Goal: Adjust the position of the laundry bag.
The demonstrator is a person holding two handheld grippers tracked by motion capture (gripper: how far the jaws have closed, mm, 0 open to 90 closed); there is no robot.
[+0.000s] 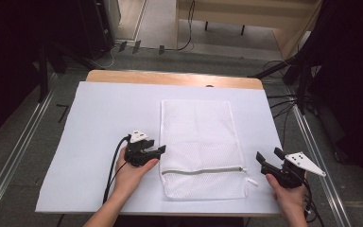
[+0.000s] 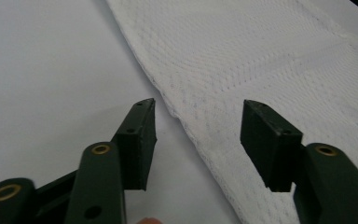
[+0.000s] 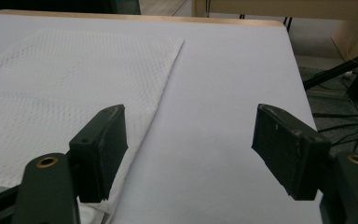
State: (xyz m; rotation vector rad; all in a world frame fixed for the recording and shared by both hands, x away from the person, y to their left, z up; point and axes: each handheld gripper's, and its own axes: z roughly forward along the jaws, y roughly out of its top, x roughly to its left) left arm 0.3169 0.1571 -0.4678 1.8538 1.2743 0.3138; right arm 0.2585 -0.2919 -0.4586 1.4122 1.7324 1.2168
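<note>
A white mesh laundry bag [image 1: 198,137] lies flat in the middle of the white-covered table [image 1: 104,118]. Its grey zipper [image 1: 203,170] runs across near the front end, closed, with a white pull tab [image 1: 251,181] at the right. My left gripper [image 1: 160,150] is open at the bag's left edge. In the left gripper view, the gripper [image 2: 200,105] straddles that edge of the bag [image 2: 270,60] with nothing held. My right gripper [image 1: 268,154] is open to the right of the bag. Its own view shows the gripper [image 3: 190,112] over bare table beside the bag [image 3: 74,70].
The table's wooden far edge [image 1: 170,78] shows beyond the white sheet. Dark stands and cables [image 1: 283,101] sit on the floor to the right, and metal rails [image 1: 19,142] run along both sides. Wide bare sheet lies left of the bag.
</note>
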